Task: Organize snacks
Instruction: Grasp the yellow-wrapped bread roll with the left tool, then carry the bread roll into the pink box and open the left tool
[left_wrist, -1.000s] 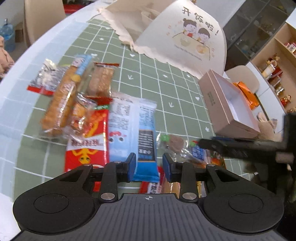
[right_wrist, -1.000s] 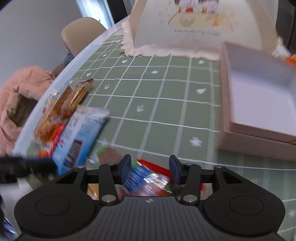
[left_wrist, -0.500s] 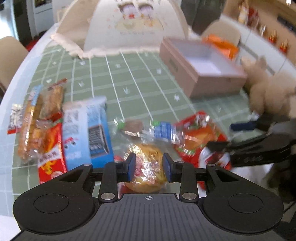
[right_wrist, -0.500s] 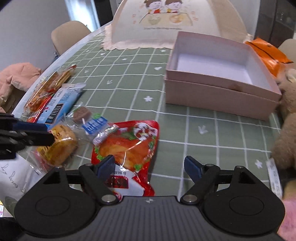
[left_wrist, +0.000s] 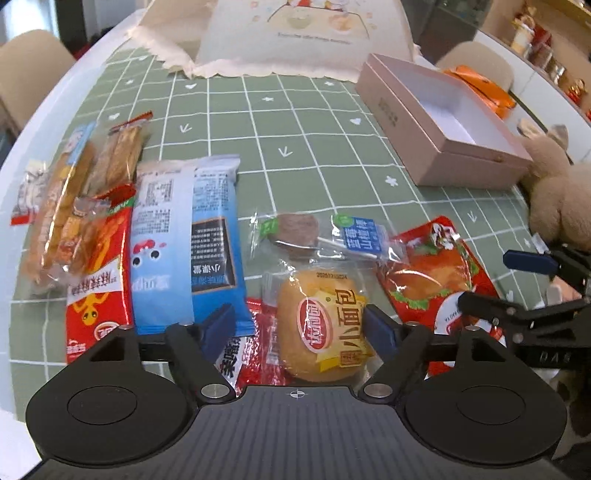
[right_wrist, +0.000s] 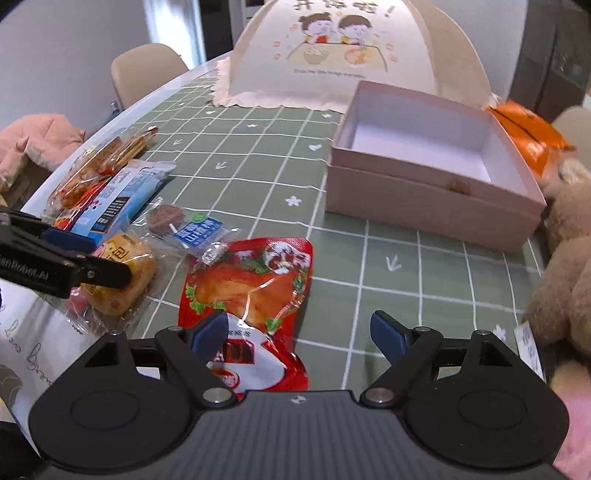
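Snack packets lie on the green checked tablecloth (left_wrist: 295, 122). My left gripper (left_wrist: 299, 326) hovers over a yellow bun packet (left_wrist: 321, 332); its jaws are opening and the bun sits between them, the pads clear of it. To its left lie a blue packet (left_wrist: 184, 236) and red packets; a lollipop (left_wrist: 295, 230) is just beyond. My right gripper (right_wrist: 298, 330) is also opening, above the lower end of a red chicken-leg packet (right_wrist: 251, 284), not pressing it. An empty pink box (right_wrist: 432, 192) stands further back, to the right.
A folded mesh food cover (right_wrist: 351, 55) stands at the back of the table. A beige plush toy (right_wrist: 565, 258) sits at the right edge, orange packets (right_wrist: 528, 136) behind the box. More wrapped bars (left_wrist: 74, 192) lie at the far left near the table's rim.
Both grippers swung toward the table's near side and their jaws spread wide. The left one now frames the bun packet; the right one stands over the red chicken-leg packet.
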